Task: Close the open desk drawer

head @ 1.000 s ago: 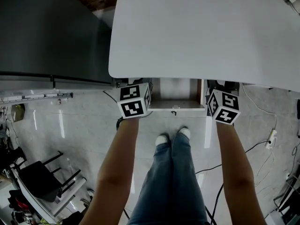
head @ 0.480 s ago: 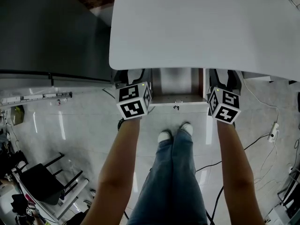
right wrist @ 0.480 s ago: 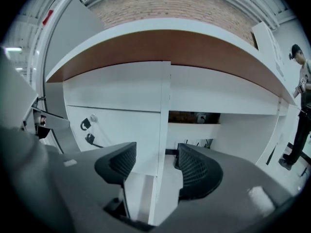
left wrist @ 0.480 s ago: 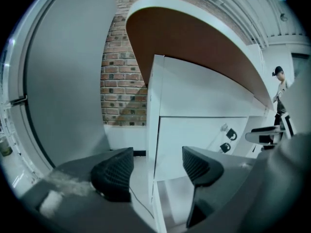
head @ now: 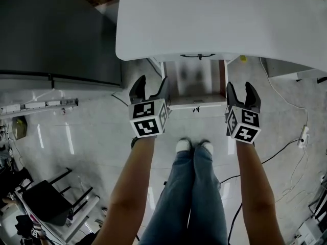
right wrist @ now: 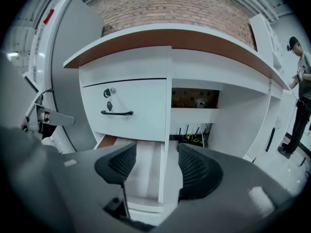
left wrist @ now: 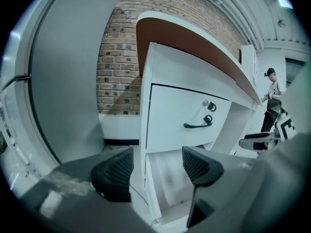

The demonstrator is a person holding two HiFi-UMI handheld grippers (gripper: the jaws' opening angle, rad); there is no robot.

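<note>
Left of the white table [head: 219,19] stands a tall grey panel [head: 56,29], and behind the table runs a red brick wall [right wrist: 180,6]. The glossy pale floor [head: 76,137] in front of the table carries a black chair [head: 46,193] off to the left, with black cables [head: 276,162] and a white power strip [head: 305,135] to the right. Under the tabletop a shut upper drawer [right wrist: 136,101] bears a black handle [right wrist: 116,113] (a key hangs just above it). A person [right wrist: 301,81] stands beyond the table's right end.
</note>
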